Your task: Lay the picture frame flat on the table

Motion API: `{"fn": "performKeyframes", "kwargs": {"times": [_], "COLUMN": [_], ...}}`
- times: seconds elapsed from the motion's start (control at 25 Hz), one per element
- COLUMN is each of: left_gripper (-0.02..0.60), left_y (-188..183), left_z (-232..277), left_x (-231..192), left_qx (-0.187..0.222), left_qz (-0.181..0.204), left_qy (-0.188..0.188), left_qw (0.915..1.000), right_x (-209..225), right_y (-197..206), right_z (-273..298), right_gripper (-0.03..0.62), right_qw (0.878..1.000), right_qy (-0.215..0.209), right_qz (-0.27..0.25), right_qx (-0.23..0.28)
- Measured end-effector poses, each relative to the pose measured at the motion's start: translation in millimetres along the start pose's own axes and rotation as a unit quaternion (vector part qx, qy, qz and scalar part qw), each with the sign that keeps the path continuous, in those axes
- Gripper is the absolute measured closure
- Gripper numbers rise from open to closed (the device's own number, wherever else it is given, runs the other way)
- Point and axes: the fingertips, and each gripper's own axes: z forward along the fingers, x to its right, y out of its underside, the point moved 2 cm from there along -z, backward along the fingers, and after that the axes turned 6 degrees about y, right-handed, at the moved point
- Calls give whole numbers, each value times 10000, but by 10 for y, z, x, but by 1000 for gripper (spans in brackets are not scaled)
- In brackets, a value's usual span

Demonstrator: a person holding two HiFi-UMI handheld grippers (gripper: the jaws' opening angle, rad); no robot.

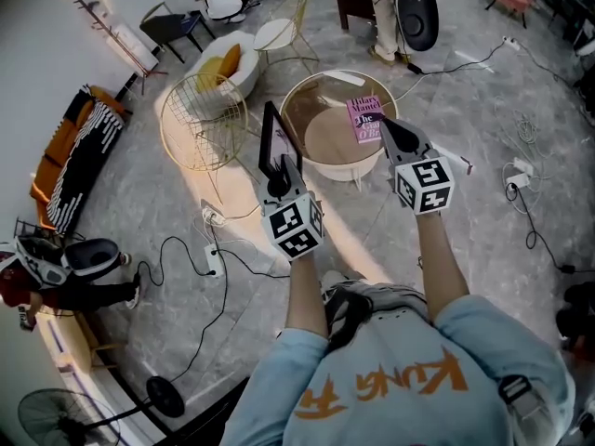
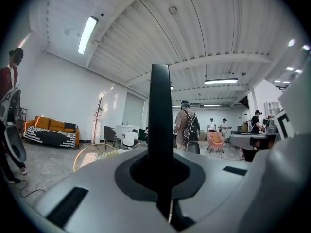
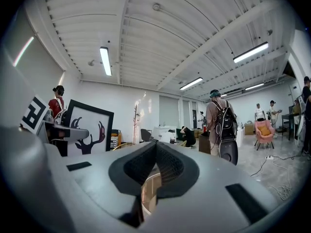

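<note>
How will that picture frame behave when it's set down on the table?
Probably stiff: the picture frame stands straight with the left hand-held gripper pinching just its lower edge. It looks thin edge-on, so it would likely tip if released upright.

Operator in light-blue shirt point(image 1: 483, 342) with orange lettering point(image 1: 381, 390); left tool point(image 1: 278, 173) and right tool point(image 1: 390, 126) grey, black jaws, each with white cube point(image 1: 296, 230) of black square markers.
</note>
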Motion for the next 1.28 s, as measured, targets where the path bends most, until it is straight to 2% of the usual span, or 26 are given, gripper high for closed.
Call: {"fn": "performKeyframes", "kwargs": {"times": [0.48,0.84,1.04,1.28], "left_gripper": [557,557,557,557], "left_y": [-213,-169,-156,-19], "left_z": [89,264,470,910], "left_x": [36,-19,-121,-293], "left_qx": [217,190,159,80], "left_qz": [31,51,125,3], "left_qy": [-5,41,85,190], "left_qw": [9998,9998,9998,9998], "right_x": [162,165,172,192], "right_y": [-256,-250,-197,-86], "right_z": [39,196,424,843], "right_gripper": [597,597,597,597], "right_qw": [9996,9995,9994,9997], "right_qy": [-33,-122,-126,-98], "right_qz": [3,17,74,10], "right_qx": [263,301,306,205]}}
